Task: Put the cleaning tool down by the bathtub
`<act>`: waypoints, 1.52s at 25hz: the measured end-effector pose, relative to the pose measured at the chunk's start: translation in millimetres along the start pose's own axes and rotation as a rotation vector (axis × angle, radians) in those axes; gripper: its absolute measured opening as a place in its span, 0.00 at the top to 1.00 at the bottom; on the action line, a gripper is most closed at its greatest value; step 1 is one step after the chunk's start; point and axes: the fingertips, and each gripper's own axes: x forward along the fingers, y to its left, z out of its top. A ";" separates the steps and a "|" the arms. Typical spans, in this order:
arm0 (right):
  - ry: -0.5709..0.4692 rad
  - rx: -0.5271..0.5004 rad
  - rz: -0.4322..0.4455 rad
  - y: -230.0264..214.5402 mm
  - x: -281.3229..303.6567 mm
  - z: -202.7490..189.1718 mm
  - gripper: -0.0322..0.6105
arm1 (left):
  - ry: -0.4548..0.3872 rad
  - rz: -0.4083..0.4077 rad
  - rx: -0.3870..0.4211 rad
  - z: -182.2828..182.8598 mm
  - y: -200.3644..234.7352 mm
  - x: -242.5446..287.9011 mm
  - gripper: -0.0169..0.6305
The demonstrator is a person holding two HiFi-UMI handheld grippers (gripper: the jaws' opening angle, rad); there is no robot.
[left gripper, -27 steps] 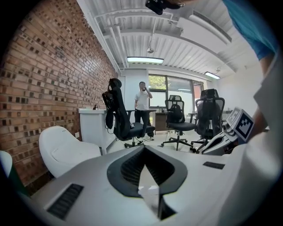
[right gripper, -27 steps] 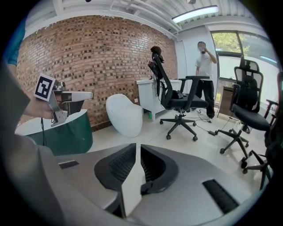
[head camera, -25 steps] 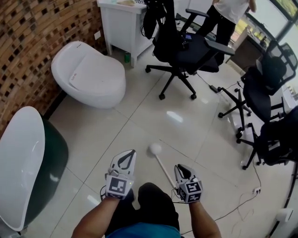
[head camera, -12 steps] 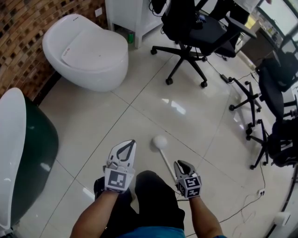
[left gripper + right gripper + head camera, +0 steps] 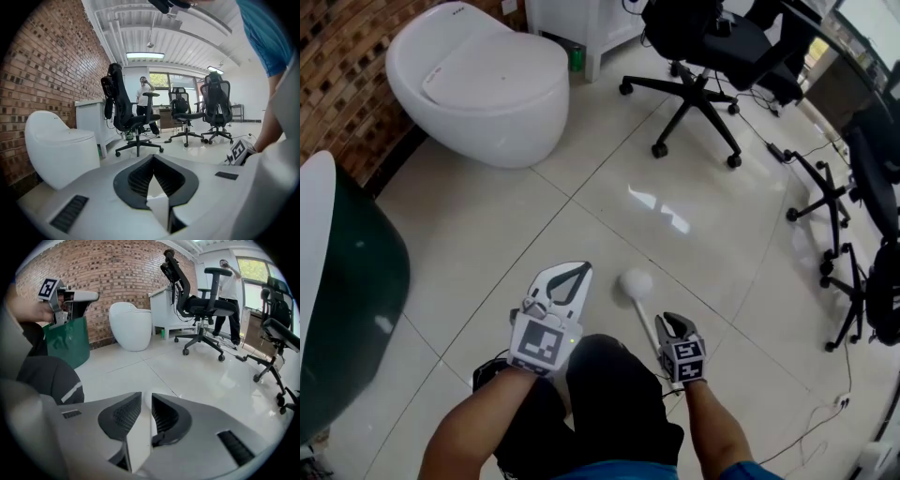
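Observation:
The cleaning tool is a thin white stick with a white ball head (image 5: 635, 283). In the head view it points forward over the floor tiles. My right gripper (image 5: 667, 322) holds the stick's near end. In the right gripper view the white handle (image 5: 139, 432) fills the narrow gap of that gripper (image 5: 146, 395), and the jaws are opening. My left gripper (image 5: 580, 270) is level with the ball, to its left, shut and empty (image 5: 153, 156). The bathtub (image 5: 356, 272), dark green outside with a white rim, stands at the left edge, well left of both grippers.
A white toilet (image 5: 478, 80) stands by the brick wall ahead on the left, with a white cabinet (image 5: 572, 14) behind it. Black office chairs (image 5: 703, 56) fill the back and right. A cable (image 5: 825, 412) lies on the tiles. A person (image 5: 229, 282) stands beyond the chairs.
The view has moved forward and tilted down: the toilet and chairs sit nearer and the tub has slid toward the left edge. Both grippers and the tool keep about the same places.

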 end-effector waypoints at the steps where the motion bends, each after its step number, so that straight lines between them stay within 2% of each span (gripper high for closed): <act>1: 0.010 -0.002 0.006 0.2 5.1 -8.9 0.80 | -0.018 -0.001 0.015 4.6 -1.8 7.0 0.98; 5: 0.035 -0.013 0.030 1.2 24.2 -30.1 0.80 | -0.049 0.014 0.035 7.0 -3.0 27.6 0.98; 12: 0.145 -0.024 0.038 -10.7 53.7 -77.7 0.80 | -0.021 0.083 -0.032 -6.5 15.2 21.3 0.98; 17: 0.195 -0.025 0.030 -17.4 76.2 -105.8 0.80 | -0.002 0.043 -0.026 -16.5 3.0 25.0 0.98; 21: 0.224 -0.021 0.034 -21.5 87.7 -125.1 0.80 | 0.036 0.025 -0.055 -29.4 -3.8 33.1 0.98; 26: 0.261 -0.057 0.046 -21.7 109.9 -146.5 0.80 | 0.042 -0.017 -0.053 -33.1 -13.3 36.7 0.98; 30: 0.314 -0.061 0.065 -17.6 123.0 -159.7 0.78 | 0.032 -0.032 -0.089 -26.4 -17.8 37.1 0.98; 35: 0.402 -0.071 0.086 -8.0 135.6 -177.0 0.75 | 0.039 -0.032 -0.084 -24.2 -17.4 33.6 0.98; 38: 0.437 -0.111 0.070 -8.9 142.8 -186.2 0.75 | 0.047 -0.034 -0.087 -30.7 -14.6 29.4 0.98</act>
